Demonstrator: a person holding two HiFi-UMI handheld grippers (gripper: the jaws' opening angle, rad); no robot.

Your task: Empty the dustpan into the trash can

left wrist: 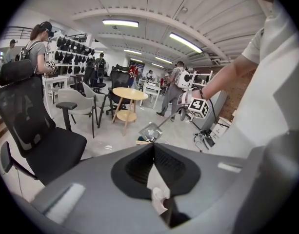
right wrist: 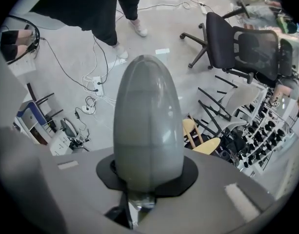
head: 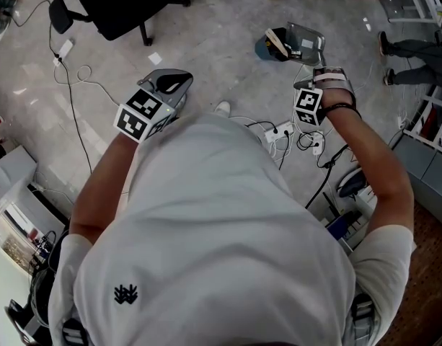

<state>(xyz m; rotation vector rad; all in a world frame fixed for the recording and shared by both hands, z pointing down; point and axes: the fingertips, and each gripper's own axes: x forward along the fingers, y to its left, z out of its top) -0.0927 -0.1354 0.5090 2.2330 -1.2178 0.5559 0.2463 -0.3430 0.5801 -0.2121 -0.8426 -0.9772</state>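
In the head view my right gripper (head: 323, 74) is shut on the long handle of a grey dustpan (head: 306, 43). The pan is held tilted over a dark round trash can (head: 272, 47) on the floor. The left gripper view shows the dustpan (left wrist: 150, 132) hanging from that handle, just above the can (left wrist: 141, 141). Up close in the right gripper view, the grey handle (right wrist: 148, 126) fills the middle and hides the jaws of the right gripper (right wrist: 139, 201) around it. My left gripper (head: 170, 83) hovers to the left, its jaws meeting at the tips (left wrist: 154, 147), nothing clearly held.
A black office chair (head: 127, 6) stands at the far left. Cables and a power strip (head: 282, 132) lie on the floor near my feet. A round wooden table (left wrist: 129, 94), chairs and several people are farther off. Shelving (head: 430, 128) is at the right.
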